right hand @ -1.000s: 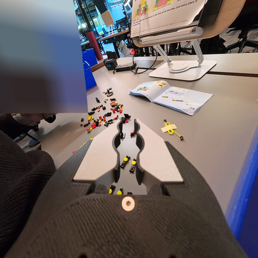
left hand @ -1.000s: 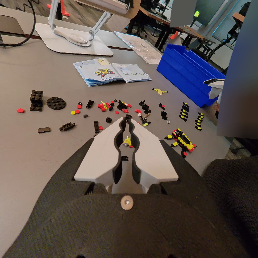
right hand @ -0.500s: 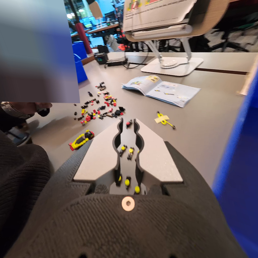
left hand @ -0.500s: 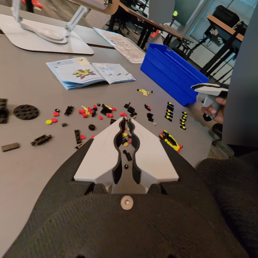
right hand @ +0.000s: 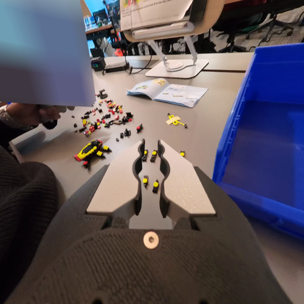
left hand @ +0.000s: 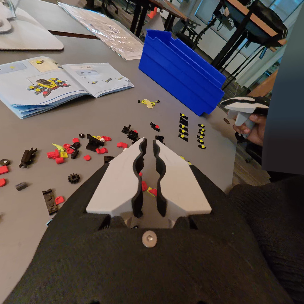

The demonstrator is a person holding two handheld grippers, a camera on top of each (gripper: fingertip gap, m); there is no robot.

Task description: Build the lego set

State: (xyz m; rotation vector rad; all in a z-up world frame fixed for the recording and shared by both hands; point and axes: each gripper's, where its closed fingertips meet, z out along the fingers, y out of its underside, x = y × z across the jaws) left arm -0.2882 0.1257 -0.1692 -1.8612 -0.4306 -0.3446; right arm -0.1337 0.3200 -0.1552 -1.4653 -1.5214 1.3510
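Two hand-held grippers hover over a grey tabletop [left hand: 115, 111] strewn with small lego pieces. The left hand-held gripper [left hand: 149, 143], at centre frame, has a narrow gap between its fingers and holds nothing; red and yellow bits lie on the tabletop beneath it. The right hand-held gripper [right hand: 150, 142] is likewise narrowly parted and empty, above rows of black pieces with yellow studs [right hand: 154, 155]. A half-built yellow, black and red model [right hand: 89, 150] sits left of it. An open instruction booklet [left hand: 57, 82] lies upper left, a blue bin [left hand: 179, 72] upper right.
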